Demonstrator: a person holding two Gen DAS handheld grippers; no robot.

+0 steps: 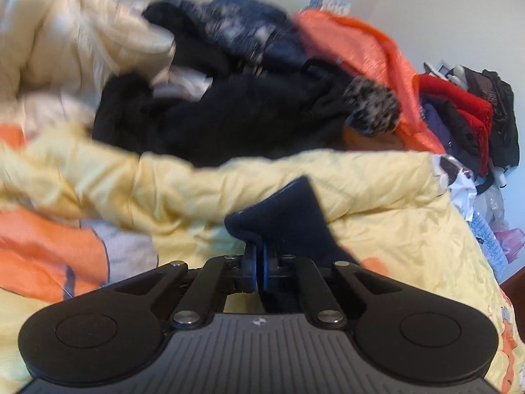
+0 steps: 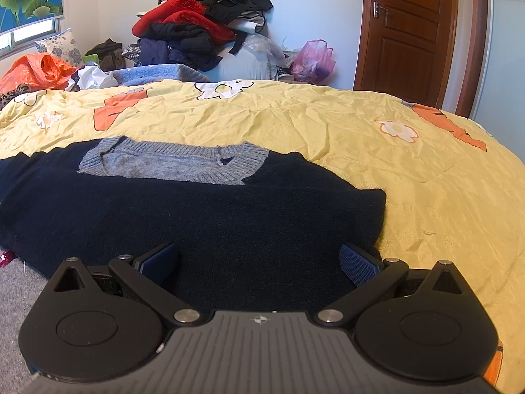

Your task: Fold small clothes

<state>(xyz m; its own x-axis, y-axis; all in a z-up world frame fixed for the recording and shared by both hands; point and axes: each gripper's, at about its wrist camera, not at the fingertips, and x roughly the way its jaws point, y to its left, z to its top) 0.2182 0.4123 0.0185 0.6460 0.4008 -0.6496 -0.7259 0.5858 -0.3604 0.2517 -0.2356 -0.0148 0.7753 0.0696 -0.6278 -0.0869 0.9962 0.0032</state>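
Note:
A navy knit sweater (image 2: 203, 216) with a grey ribbed V-collar (image 2: 183, 164) lies flat on the yellow flowered quilt (image 2: 361, 151). My right gripper (image 2: 259, 262) hovers over its near hem, open, with blue pads (image 2: 357, 264) wide apart and the cloth below them. In the left wrist view my left gripper (image 1: 257, 256) is shut on a navy fold of the sweater (image 1: 288, 216), which stands up in a peak above the pinched blue pads. The picture there is blurred.
A heap of dark, cream and orange clothes (image 1: 229, 98) rises behind the quilt's ridge in the left wrist view. Further off stand a red and black clothes pile (image 2: 197, 23), a pink bag (image 2: 313, 59) and a brown door (image 2: 410, 32). Grey cloth (image 2: 16, 295) lies at the near left.

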